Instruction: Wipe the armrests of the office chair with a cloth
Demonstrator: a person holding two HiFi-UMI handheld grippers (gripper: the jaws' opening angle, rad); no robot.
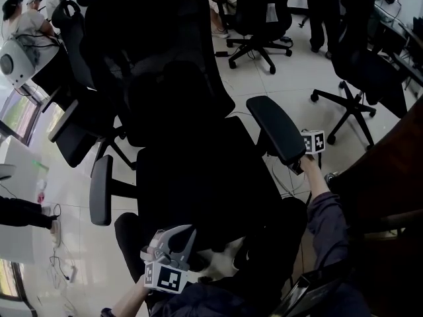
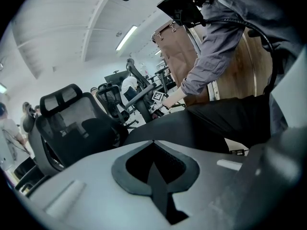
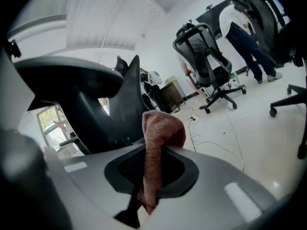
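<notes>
Nearest: left gripper (image 2: 153, 145), jaws together, empty, by the office chair (image 1: 198, 170). Farther off: right gripper (image 3: 152, 150) pinching a reddish cloth (image 3: 162, 128), just beside the armrest (image 1: 276, 127).

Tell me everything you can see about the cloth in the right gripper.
The cloth is a pinkish-brown, fuzzy, terry-like piece, pinched between the shut jaws of the right gripper. Its bunched end pokes out beyond the jaws and folds over; a narrow tail trails back through them. It sits beneath the chair's dark armrest, seemingly not touching it.
</notes>
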